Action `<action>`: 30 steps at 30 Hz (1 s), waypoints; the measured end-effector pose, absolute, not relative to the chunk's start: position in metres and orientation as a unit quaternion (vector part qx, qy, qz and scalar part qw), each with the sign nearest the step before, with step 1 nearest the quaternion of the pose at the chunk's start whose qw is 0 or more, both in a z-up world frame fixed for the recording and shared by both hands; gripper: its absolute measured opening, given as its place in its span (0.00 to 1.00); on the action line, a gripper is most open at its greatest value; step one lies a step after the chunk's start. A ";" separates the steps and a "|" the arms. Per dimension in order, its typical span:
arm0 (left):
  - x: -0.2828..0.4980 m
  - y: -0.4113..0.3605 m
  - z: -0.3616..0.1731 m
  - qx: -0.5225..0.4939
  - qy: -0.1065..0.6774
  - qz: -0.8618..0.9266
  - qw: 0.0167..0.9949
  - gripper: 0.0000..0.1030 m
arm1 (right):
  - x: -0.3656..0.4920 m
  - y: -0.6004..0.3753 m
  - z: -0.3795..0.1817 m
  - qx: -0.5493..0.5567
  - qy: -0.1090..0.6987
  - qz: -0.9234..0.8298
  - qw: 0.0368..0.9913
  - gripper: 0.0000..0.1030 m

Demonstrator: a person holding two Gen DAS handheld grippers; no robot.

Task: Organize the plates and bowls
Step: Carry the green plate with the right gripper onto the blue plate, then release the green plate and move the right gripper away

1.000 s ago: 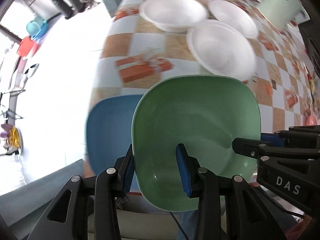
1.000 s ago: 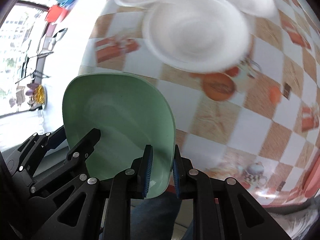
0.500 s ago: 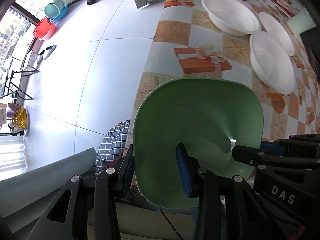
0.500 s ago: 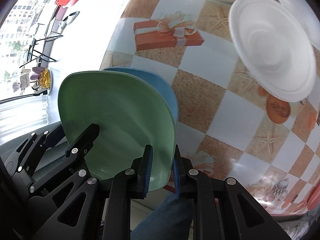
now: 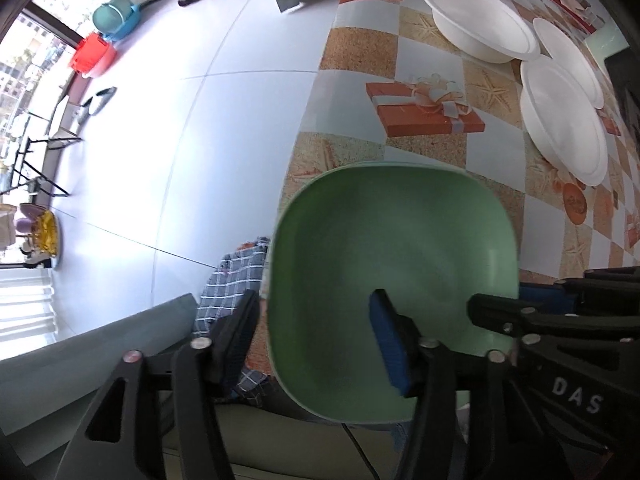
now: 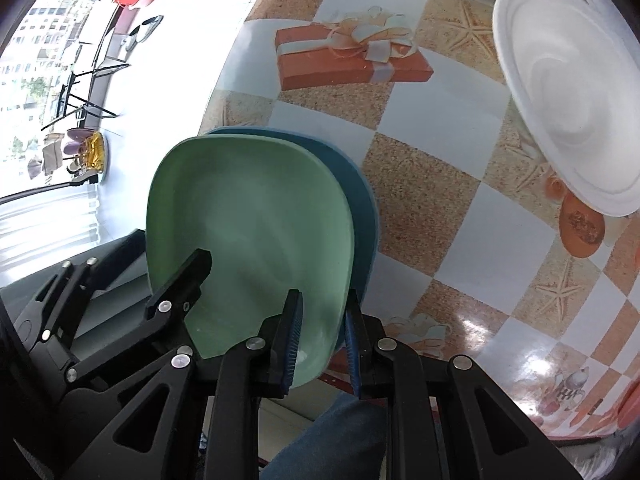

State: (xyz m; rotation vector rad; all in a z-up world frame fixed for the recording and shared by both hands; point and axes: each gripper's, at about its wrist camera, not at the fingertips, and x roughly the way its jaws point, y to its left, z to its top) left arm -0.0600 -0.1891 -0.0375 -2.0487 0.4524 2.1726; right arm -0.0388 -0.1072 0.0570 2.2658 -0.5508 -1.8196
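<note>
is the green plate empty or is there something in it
Empty. The green plate shows a bare inside in both views; only claw fingers cross its rim. It sits over a blue plate.

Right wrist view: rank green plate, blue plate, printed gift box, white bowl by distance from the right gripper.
1. green plate, its rim clamped in the right gripper.
2. blue plate, directly beneath the green one.
3. printed gift box, mid-table on the cloth.
4. white bowl, upper right; close to the box's rank.

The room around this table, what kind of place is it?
Probably a home dining area: a table with a gift-box patterned oilcloth, white bowls set out on it, a white tiled floor and plastic wash basins by the window.
</note>
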 end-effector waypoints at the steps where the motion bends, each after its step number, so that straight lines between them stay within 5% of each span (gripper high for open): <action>1: -0.059 -0.188 -0.037 -0.676 0.153 0.718 0.059 0.70 | -0.036 -0.104 0.057 0.761 -0.191 -0.613 0.094 0.21; 4: -0.055 -0.184 -0.034 -0.676 0.157 0.717 0.058 0.78 | -0.028 -0.092 0.063 0.756 -0.192 -0.619 0.090 0.28; 5: -0.053 -0.181 -0.032 -0.675 0.160 0.718 0.058 0.78 | -0.025 -0.087 0.066 0.752 -0.195 -0.623 0.091 0.52; 7: -0.050 -0.175 -0.029 -0.671 0.165 0.720 0.066 0.81 | -0.015 -0.078 0.072 0.742 -0.202 -0.632 0.092 0.84; 13: -0.041 -0.149 -0.016 -0.673 0.155 0.716 0.099 0.87 | 0.008 -0.039 0.085 0.728 -0.218 -0.647 0.073 0.84; 15: -0.041 -0.135 -0.014 -0.681 0.162 0.706 0.104 1.00 | 0.023 -0.022 0.087 0.724 -0.226 -0.650 0.055 0.98; 30: -0.003 0.002 -0.002 -0.668 0.237 0.653 0.267 1.00 | 0.142 0.127 0.104 0.670 -0.351 -0.641 -0.125 1.00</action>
